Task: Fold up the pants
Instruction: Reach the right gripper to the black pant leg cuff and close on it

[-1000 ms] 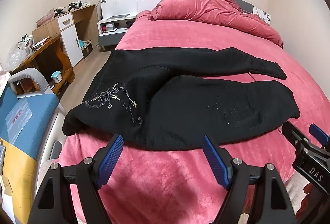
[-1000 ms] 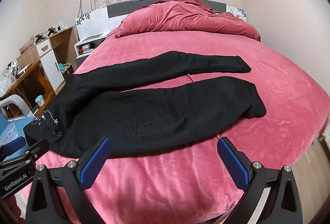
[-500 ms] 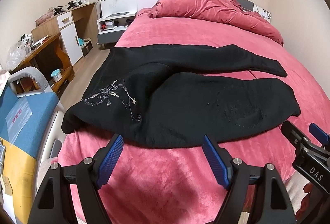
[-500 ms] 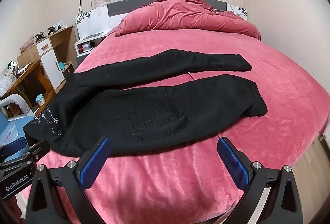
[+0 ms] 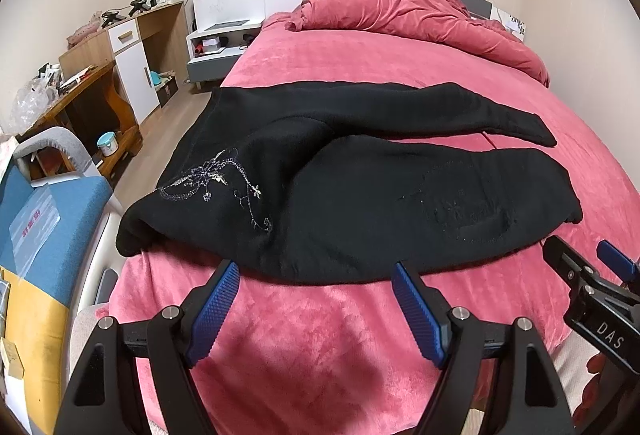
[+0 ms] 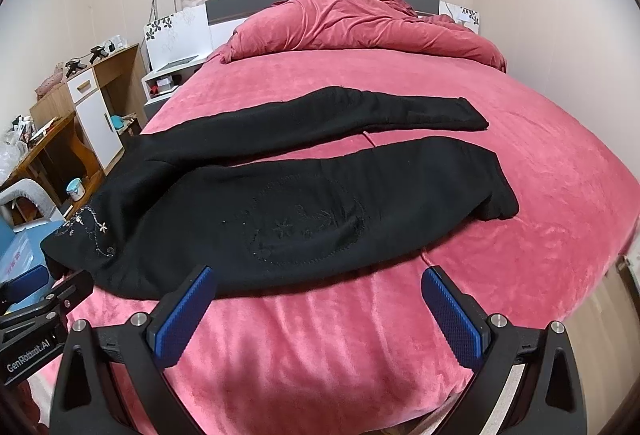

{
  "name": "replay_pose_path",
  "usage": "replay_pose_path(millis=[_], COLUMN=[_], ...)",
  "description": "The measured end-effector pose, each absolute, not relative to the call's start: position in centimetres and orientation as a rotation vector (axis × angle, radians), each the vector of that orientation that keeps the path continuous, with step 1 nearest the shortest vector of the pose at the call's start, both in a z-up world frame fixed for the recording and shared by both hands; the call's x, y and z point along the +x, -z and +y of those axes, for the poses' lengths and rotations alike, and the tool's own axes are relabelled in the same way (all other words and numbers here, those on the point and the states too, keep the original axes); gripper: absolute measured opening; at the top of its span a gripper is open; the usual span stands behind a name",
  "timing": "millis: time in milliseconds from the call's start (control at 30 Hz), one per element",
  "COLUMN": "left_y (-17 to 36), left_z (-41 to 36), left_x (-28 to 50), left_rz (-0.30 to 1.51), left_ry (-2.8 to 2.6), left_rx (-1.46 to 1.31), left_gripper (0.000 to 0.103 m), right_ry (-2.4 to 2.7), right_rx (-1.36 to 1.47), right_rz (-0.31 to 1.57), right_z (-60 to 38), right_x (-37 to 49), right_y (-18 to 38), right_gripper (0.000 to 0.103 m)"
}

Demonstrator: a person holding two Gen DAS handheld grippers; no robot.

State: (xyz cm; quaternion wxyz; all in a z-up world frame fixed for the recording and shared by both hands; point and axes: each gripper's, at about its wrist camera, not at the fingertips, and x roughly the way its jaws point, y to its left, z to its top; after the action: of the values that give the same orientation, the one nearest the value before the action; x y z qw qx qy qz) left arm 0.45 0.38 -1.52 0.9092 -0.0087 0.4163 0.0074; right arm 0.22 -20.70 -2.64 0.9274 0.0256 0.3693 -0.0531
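Black pants point(image 5: 360, 191) with silver embroidery near the waist lie spread flat across the pink bed, waist to the left, both legs running to the right; they also show in the right wrist view point(image 6: 280, 203). My left gripper point(image 5: 316, 307) is open and empty, just short of the pants' near edge below the waist. My right gripper point(image 6: 320, 315) is open and empty, just short of the near leg's edge. Each gripper shows at the edge of the other's view.
A pink bed point(image 5: 320, 355) carries a bunched pink duvet point(image 5: 420, 19) at the headboard. To the left stand a wooden desk point(image 5: 92, 83), a white nightstand point(image 5: 216, 47) and a blue and yellow box point(image 5: 36, 235). The bed's right edge point(image 6: 616, 235) drops to the floor.
Both grippers have moved slightly forward and lower toward the near edge of the pants. The pants have not moved.
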Motion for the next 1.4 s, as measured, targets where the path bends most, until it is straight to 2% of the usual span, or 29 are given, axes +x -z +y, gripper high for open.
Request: replay_pose_path(millis=[433, 900, 1267, 1400], left_y=[3.1, 4.7, 5.4, 5.8], left_z=[0.9, 1.9, -0.3, -0.5], left_x=[1.5, 3.8, 4.5, 4.9], left_rz=[0.939, 0.988, 0.984, 0.985], left_ry=[0.011, 0.049, 0.127, 0.127], left_rx=[-0.051, -0.123, -0.087, -0.094], left_gripper=[0.080, 0.080, 0.080, 0.080], right_ry=[0.165, 0.317, 0.247, 0.187], right_rx=[0.047, 0.029, 0.319, 0.612], right_rz=[0.832, 0.918, 0.928, 0.917], right_z=[-23.1, -31.6, -39.9, -43.7], right_x=[1.7, 5.5, 8.3, 8.8], right_y=[3.7, 6.3, 8.5, 10.9], right_gripper=[0.103, 0.103, 0.103, 0.100])
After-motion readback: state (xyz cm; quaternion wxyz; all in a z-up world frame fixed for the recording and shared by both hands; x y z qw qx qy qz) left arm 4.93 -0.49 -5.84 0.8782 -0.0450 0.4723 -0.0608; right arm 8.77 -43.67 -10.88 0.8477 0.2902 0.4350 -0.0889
